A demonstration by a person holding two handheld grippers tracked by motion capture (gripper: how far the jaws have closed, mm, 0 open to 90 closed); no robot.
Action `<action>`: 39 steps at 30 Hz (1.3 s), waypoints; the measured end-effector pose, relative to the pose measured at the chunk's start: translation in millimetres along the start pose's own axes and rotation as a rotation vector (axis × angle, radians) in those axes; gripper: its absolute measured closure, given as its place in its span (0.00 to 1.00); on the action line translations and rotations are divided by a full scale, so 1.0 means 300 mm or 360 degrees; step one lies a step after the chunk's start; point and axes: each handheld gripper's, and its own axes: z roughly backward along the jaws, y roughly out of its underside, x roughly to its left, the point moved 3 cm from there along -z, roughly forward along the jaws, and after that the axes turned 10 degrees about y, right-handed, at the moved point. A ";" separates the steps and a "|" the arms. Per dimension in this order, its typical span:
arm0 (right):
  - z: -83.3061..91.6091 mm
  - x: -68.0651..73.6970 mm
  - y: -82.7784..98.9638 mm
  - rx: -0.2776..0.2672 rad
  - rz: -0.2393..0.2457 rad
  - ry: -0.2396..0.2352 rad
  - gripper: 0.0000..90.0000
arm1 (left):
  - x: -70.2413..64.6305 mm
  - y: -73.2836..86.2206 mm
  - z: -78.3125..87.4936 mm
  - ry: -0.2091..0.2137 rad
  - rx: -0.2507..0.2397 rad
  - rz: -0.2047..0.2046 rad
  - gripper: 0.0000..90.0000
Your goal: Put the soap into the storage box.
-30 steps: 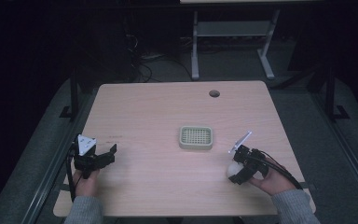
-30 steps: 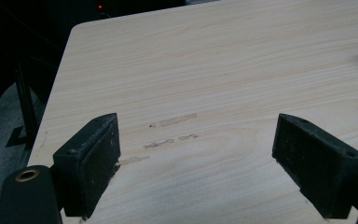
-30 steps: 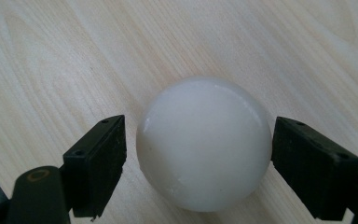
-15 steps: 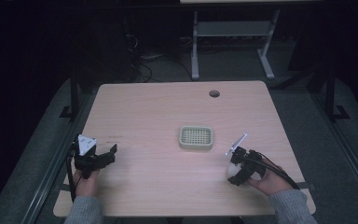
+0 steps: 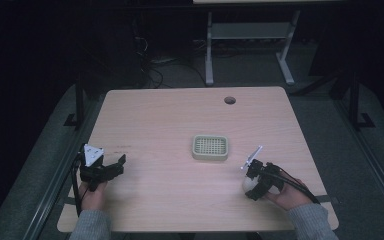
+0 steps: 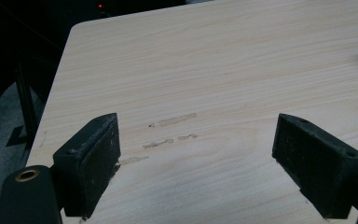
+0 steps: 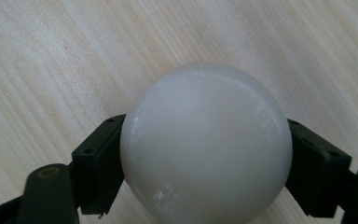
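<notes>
L gripper (image 5: 114, 166) sat near the front-left corner of the table (image 5: 180, 115), held in the person's left hand (image 5: 94, 195), grey three-cornered plate on top. In the left gripper view the jaws were spread wide w/ nothing between them, just bare wood grain and a few pale scuff marks (image 6: 170, 132) on the tabletop; jaws low over the surface, can't tell if touching. Cable trailed back along the forearm. Mid-table, slightly right of center, a small rectangular tray (image 5: 210, 147) w/ a grid-pattern top lay flat, well apart from both grippers. Round hole (image 5: 229, 100) in the tabletop near the far edge, right of center. R gripper (image 5: 249, 184) was near the front-right of the table, held in the right hand (image 5: 287, 195), grey sleeve behind it, cable looping back over the wrist. R jaws were clamped on a white ball (image 7: 205, 144), one jaw pressed on each side, per the right gripper view; ball smooth, matte, w/ faint scuffs. From the high view the ball (image 5: 248, 183) sat at the gripper tip just above or on the table, can't tell which, near the tray's front-right but not touching it. A thin white piece stuck up at an angle from the R gripper; too small to ID.
</notes>
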 end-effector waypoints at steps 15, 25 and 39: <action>0.003 -0.007 0.003 0.0010 0.0002 -0.0022 0.26 | 0.003 0.002 0.001 0.0000 0.0003 -0.0004 0.16; 0.031 -0.019 -0.011 -0.0024 -0.0007 -0.0032 0.26 | 0.002 0.001 0.001 0.0003 0.0003 -0.0001 0.16; 0.057 -0.035 -0.039 -0.0053 -0.0020 -0.0065 0.26 | 0.000 0.003 -0.001 0.0004 0.0006 0.0001 0.16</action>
